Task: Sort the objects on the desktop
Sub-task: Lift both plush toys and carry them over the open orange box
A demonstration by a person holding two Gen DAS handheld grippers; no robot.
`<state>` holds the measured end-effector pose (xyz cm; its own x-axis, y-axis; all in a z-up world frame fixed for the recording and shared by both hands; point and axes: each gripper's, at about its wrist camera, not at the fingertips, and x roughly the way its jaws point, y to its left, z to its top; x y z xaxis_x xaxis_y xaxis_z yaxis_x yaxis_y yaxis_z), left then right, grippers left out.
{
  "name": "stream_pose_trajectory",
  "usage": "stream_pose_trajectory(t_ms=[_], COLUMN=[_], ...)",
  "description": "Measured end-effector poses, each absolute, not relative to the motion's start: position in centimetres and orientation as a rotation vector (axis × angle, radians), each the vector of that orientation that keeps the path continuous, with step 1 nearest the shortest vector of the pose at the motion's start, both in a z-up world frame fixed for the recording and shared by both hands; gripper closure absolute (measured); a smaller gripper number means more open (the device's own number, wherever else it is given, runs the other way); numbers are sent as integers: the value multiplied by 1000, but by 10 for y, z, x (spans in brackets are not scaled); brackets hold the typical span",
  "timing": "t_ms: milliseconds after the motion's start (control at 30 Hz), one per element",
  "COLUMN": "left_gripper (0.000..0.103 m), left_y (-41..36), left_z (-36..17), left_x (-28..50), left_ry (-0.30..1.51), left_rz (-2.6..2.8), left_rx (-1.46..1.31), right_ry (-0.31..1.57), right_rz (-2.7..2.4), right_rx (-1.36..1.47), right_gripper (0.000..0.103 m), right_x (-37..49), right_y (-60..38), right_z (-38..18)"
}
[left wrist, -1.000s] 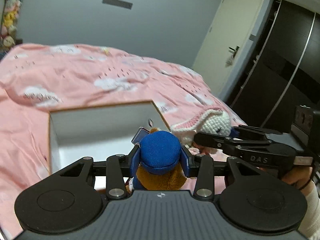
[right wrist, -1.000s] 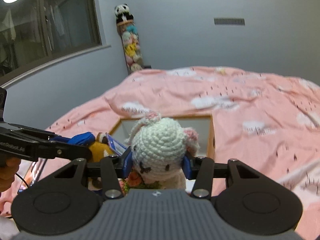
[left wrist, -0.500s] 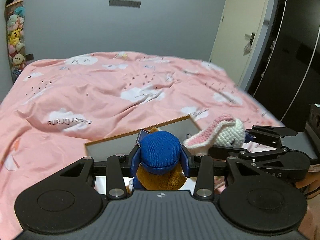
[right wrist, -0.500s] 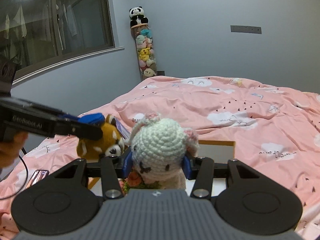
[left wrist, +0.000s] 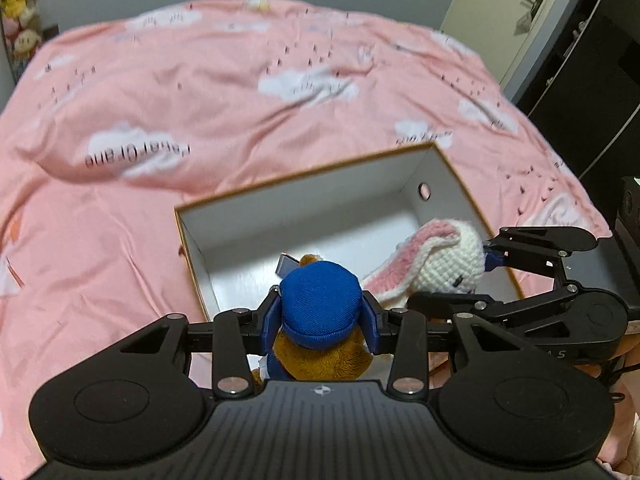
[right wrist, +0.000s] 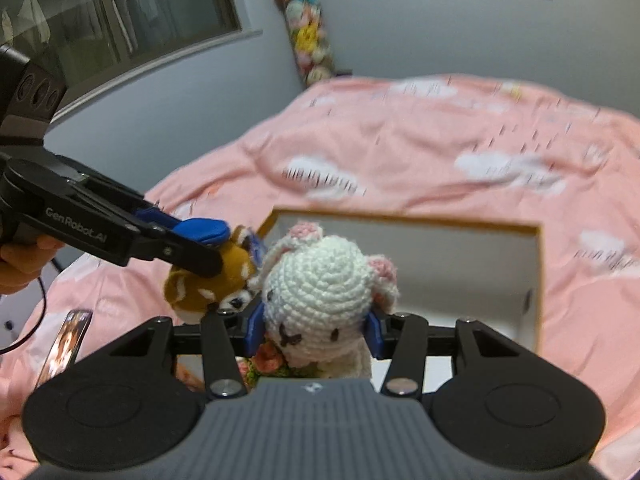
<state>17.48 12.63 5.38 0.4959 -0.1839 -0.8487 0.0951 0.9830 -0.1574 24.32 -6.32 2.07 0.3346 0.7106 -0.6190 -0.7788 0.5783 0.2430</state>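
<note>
You are carrying both toys over the open white box (left wrist: 304,204) at the frame's centre, the left hand-held gripper (left wrist: 320,316) pinching the red panda plush (left wrist: 316,308) and the right hand-held gripper (right wrist: 316,324) pinching the crocheted bunny (right wrist: 320,280), so next you are lowering and releasing them inside, the box now showing fuller than half a second ago.

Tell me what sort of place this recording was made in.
Most likely a bedroom at home. A bed with a pink cloud-print duvet fills most of the view, a tall column of stuffed toys stands against the wall, and a closed door sits beside dark wardrobe panels.
</note>
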Motion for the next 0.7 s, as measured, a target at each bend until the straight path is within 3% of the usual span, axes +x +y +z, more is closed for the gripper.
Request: stream_pose_trajectory(t_ms=[267, 700], left_gripper=[56, 56], left_y=[130, 137], left_z=[14, -27], left_x=[194, 227], left_ry=[1177, 1342], left_rz=[-157, -158], left_rx=[-115, -122], right_ry=[944, 1019], right_rz=[980, 1016], right_rx=[-91, -334], right_gripper=[52, 51], right_x=[263, 270], right_y=[-45, -7], right_z=[-15, -55])
